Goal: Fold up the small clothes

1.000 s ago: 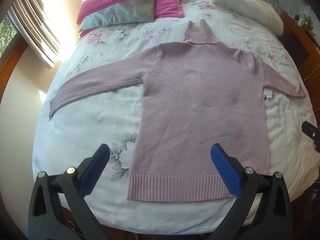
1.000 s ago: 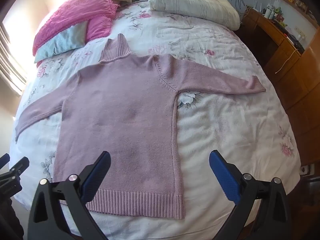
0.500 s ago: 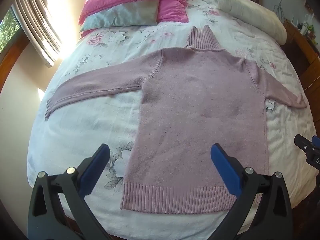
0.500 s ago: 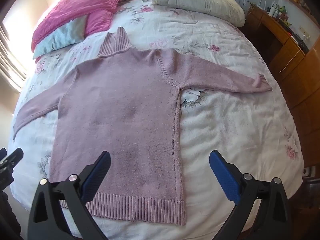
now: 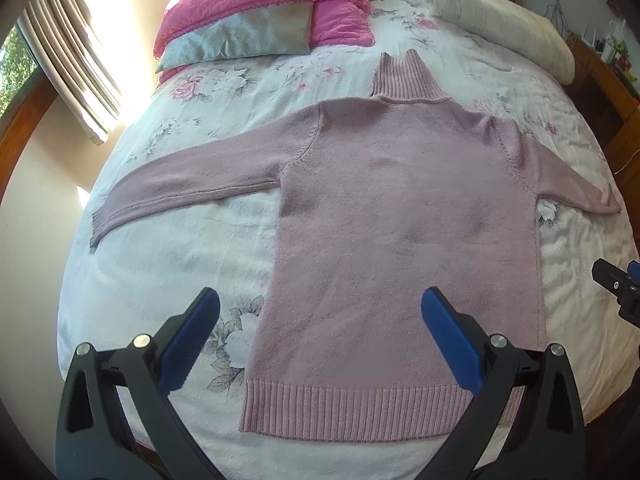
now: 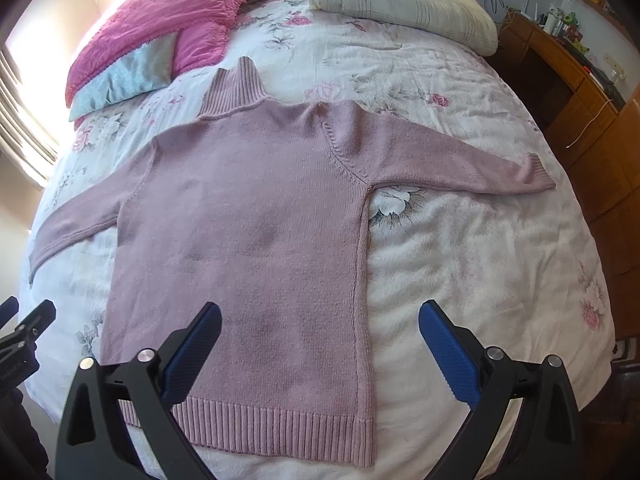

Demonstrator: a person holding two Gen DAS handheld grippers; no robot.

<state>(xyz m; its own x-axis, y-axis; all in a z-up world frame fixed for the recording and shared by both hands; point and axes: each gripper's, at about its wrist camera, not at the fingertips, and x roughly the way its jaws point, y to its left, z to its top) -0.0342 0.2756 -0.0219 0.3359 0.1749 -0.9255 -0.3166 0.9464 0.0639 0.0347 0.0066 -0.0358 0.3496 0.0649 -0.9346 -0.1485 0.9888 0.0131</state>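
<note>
Mauve knit sweater (image 5: 404,240) lies flat beyond both spread, empty grippers, left (image 5: 320,332) and right (image 6: 320,344).

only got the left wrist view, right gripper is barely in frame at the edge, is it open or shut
observer: Open. The right gripper has its jaws wide apart and holds nothing.
operator: where is it over the sweater
observer: It straddles the right side seam of the pink knitted turtleneck sweater: one jaw is over the knit, the other over the white floral quilt.
operator: right hem corner is hidden here, is it flat
observer: Yes, the ribbed hem corner lies flat and unfolded on the quilt.
</note>
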